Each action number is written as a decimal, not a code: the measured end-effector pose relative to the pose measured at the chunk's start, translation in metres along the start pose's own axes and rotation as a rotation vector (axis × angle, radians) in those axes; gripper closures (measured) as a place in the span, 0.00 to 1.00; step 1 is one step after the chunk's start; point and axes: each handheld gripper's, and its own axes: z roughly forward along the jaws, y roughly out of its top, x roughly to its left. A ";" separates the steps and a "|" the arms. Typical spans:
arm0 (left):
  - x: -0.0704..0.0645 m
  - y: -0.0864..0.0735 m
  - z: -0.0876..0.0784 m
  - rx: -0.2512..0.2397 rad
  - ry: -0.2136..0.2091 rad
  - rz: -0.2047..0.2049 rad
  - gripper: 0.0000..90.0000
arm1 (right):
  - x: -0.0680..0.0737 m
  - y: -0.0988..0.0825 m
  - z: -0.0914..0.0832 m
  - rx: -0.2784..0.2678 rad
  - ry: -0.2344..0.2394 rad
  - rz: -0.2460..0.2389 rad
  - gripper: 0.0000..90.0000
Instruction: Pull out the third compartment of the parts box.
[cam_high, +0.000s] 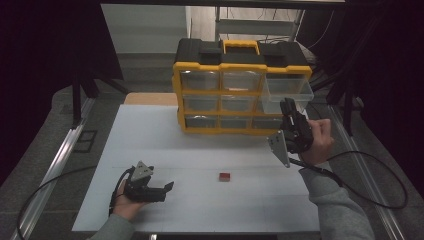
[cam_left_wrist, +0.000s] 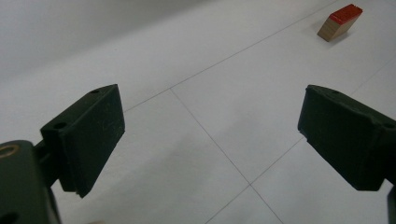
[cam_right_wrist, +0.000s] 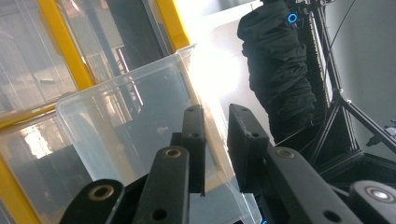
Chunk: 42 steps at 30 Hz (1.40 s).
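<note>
**Pinching a pulled-out drawer wall, small block alone on the table**

Spreading across most of the high view is the white table (cam_high: 200, 200), marked with thin grid lines. At its far edge stands the yellow-and-black drawer cabinet (cam_high: 240, 90), with a yellow handle on its black top and three rows of clear plastic drawers. The top right drawer (cam_high: 287, 92) is pulled out toward the person and projects past the cabinet front; the other drawers sit flush.

The right gripper (cam_high: 289, 111) is raised at that drawer's front edge, held in the person's right hand (cam_high: 320, 140), with a grey three-cornered plate below it and a cable trailing off to the right. In the right gripper view, its two black jaws stand close together with the drawer's (cam_right_wrist: 126, 121) clear wall running between them, so they are pinched on it or very nearly so; actual contact at the pads is hard to confirm through the transparent plastic.

The left gripper (cam_high: 167, 187) lies low over the near left part of the table, in the left hand (cam_high: 127, 202), pointing right. In the left gripper view its jaws (cam_left_wrist: 210, 135) are spread wide with bare table between them.

The small red-topped wooden block (cam_high: 224, 176) rests on the table near the middle, well apart from both grippers and in front of the cabinet. From the left gripper it appears far off at upper right (cam_left_wrist: 340, 22), lying clear of the jaws.
</note>
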 end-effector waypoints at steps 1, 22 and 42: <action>0.000 0.000 0.000 0.000 0.000 0.000 0.09 | 0.000 0.000 0.000 0.000 -0.001 0.000 0.85; 0.001 -0.001 -0.001 -0.001 0.003 -0.003 0.09 | -0.002 -0.009 -0.004 -0.022 0.027 0.050 0.62; 0.000 -0.001 -0.002 -0.003 0.009 -0.003 0.09 | -0.012 -0.014 -0.021 -0.036 0.414 0.562 0.42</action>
